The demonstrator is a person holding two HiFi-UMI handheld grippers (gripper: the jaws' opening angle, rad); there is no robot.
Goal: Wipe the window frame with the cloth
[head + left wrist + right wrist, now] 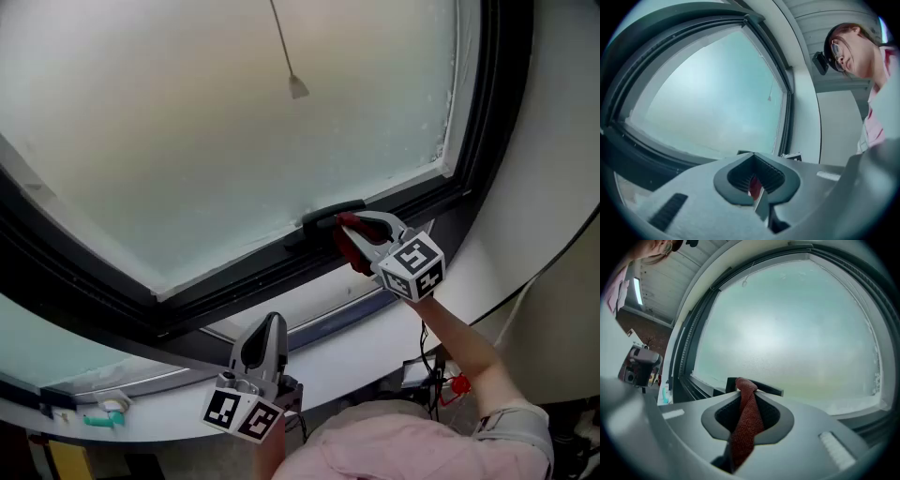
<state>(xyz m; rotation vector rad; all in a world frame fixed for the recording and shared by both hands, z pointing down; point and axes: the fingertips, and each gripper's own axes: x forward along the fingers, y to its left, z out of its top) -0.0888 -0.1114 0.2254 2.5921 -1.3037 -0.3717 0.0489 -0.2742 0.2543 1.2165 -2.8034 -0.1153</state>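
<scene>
Frosted glass (234, 141) fills nearly everything ahead of me, ringed by the dark window frame (220, 292), with a white sill (375, 347) running below it and a thin pull cord (297, 87) hanging in front of the pane.

My right gripper (352, 242) is up at the frame's bottom edge, toward its right corner, just beside the black handle (333, 214). Its jaws are clenched on the cloth (746, 423). My left gripper (273, 322) hangs lower, near the sill's front edge. Its jaws are pressed together on nothing I can name. A sliver of red shows through the gap behind them, and I cannot tell what it is.

I judge the step in hand to be bringing the cloth onto the bottom rail by the handle. To do it well I would lead with the cloth, not the jaw tips, so that fabric rather than hard plastic meets the frame. I would then press lightly and run along the rail toward the corner, working around the handle instead of catching on it. Very little cloth sticks out, so each pass will cover only a narrow strip.

The cloth is dark red with a coarse, knitted-looking weave. It is bunched into a narrow rope. A small knob of it pokes out past the jaw tips, and the rest trails back between the jaws toward the camera.
</scene>
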